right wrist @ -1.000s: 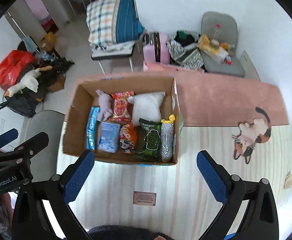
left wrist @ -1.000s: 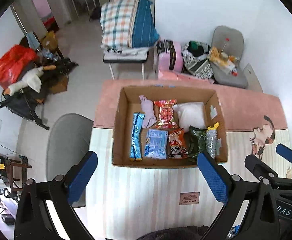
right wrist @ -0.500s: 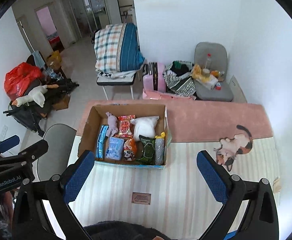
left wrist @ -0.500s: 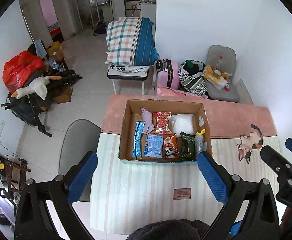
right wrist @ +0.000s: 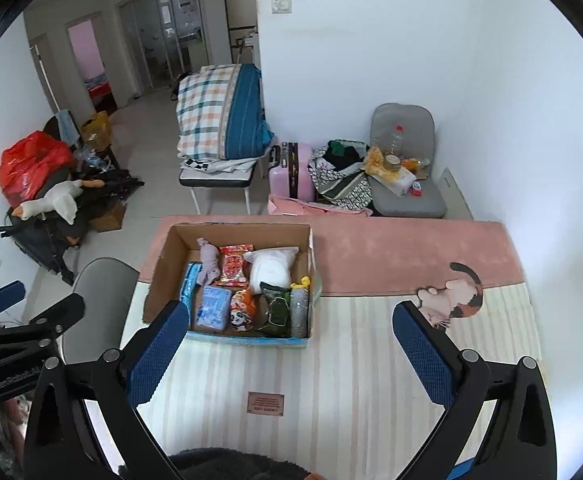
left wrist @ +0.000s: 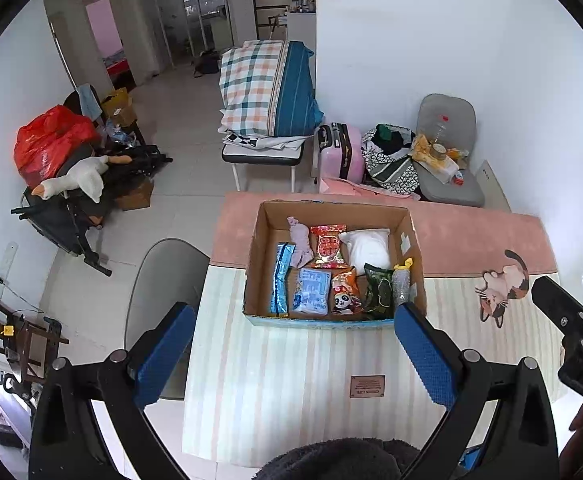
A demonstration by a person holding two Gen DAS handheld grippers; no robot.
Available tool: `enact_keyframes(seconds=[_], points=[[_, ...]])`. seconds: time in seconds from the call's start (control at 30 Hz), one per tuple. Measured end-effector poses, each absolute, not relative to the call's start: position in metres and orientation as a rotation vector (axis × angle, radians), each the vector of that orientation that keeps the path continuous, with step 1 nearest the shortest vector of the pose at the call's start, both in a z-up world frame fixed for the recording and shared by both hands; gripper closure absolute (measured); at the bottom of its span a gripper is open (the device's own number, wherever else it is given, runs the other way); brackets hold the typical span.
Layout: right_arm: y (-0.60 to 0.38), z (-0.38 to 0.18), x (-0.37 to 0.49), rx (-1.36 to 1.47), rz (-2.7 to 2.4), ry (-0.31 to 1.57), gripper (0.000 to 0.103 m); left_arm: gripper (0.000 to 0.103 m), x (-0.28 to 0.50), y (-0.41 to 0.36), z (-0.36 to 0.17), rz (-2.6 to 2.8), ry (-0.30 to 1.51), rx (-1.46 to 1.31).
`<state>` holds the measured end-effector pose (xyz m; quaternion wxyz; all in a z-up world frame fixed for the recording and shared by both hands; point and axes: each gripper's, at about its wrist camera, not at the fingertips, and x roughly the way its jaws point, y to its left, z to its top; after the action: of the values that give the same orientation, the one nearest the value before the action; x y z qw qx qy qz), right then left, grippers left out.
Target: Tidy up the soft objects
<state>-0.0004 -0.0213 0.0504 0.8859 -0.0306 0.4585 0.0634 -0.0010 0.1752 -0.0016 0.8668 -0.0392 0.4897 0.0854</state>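
Note:
An open cardboard box (left wrist: 259, 248) (right wrist: 163, 268) stands on the striped table cover (left wrist: 291, 380) (right wrist: 351, 360). Inside lie several soft packs: a white pillow pack (left wrist: 365, 246) (right wrist: 271, 266), a red snack bag (left wrist: 327, 240), a blue tissue pack (left wrist: 311, 292) (right wrist: 213, 306), a panda snack bag (left wrist: 345, 294), a dark green bag (left wrist: 377, 290) (right wrist: 277, 308) and a lilac cloth (left wrist: 301, 240). My left gripper (left wrist: 291, 332) is open, high above the table in front of the box, holding nothing. My right gripper (right wrist: 291, 332) is open too, equally high, with nothing between its fingers.
A grey chair (left wrist: 163, 280) stands at the table's left. A pink mat (right wrist: 411, 252) with a cat figure (right wrist: 455, 292) covers the far side. Beyond are a folded plaid quilt on a stool (left wrist: 267, 92), a pink suitcase (left wrist: 341, 156), a cluttered grey seat (left wrist: 447, 152) and a red bag (left wrist: 47, 140).
Both grippers have risen and pulled back from the box, so it looks smaller and more of the room shows. Both stay open and empty.

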Motion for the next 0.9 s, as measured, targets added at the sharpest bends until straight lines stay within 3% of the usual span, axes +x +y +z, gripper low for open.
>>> enact_keyframes(seconds=[0.9], points=[[-0.016,0.027,0.015,-0.087,0.121,0.984,0.0,0.001,0.006,0.18,-0.016,0.178,1.043,-0.104]])
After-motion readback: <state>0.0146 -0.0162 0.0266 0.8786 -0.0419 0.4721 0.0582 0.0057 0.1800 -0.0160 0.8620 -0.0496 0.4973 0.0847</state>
